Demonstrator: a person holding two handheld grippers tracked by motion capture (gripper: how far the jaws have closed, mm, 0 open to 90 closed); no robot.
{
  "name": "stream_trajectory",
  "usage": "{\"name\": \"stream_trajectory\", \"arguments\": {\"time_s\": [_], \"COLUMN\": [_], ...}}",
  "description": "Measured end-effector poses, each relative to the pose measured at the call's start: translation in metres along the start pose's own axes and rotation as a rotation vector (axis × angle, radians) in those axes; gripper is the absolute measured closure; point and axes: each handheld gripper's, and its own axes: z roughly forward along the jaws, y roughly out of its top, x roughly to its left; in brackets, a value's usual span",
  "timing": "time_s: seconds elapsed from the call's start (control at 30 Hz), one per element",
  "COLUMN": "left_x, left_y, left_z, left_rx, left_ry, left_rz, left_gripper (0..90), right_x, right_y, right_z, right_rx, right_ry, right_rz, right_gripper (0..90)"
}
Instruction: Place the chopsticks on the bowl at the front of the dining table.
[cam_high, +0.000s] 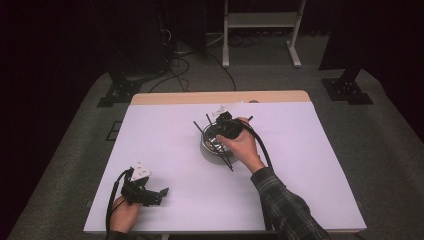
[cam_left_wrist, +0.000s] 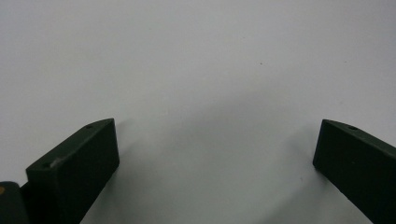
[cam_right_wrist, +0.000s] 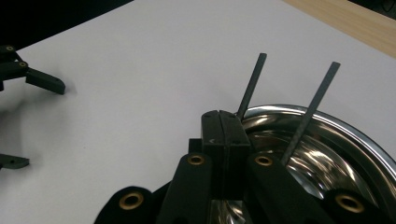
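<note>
Your right gripper (cam_right_wrist: 222, 128) is clenched, jaws pressed flat together with nothing visibly between them, poised over the near rim of the steel bowl (cam_right_wrist: 327, 135). Two thin black sticks (cam_right_wrist: 308, 114) lean out of that bowl, one rising just behind your jaw tips. The bowl sits near the middle of the white table (cam_high: 310, 165). Your left gripper (cam_high: 150, 192) rests released at the near left edge, well apart.

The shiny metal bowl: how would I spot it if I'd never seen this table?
Start at the white table and look to its middle, just under the right gripper. There sits the round, mirror-bright steel bowl with thin black sticks leaning out of it, the one reflective thing there.
</note>
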Motion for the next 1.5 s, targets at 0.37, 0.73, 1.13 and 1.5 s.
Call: {"name": "stream_trajectory", "arguments": {"time_s": [0.37, 0.73, 1.13, 1.5], "left_x": [0.0, 0.0, 0.0, 0.0], "left_y": [0.0, 0.0, 0.0, 0.0], "left_z": [0.0, 0.0, 0.0, 0.0], "left_rx": [0.0, 0.0, 0.0, -0.002], "left_ry": [0.0, 0.0, 0.0, 0.001], "left_rz": [0.0, 0.001, 0.0, 0.0], "left_gripper": [0.0, 0.0, 0.0, 0.0], "right_x": [0.002, -0.001, -0.008, -0.017], "right_y": [0.008, 0.006, 0.002, 0.0], "right_z": [0.028, 0.031, 0.03, 0.022], "right_rx": [0.051, 0.074, 0.092, 0.091], "right_ry": [-0.007, -0.03, -0.063, -0.088], "right_rz": [-0.012, -0.015, -0.009, 0.007], "right_gripper": [89.7, 89.7, 89.7, 89.7]}}
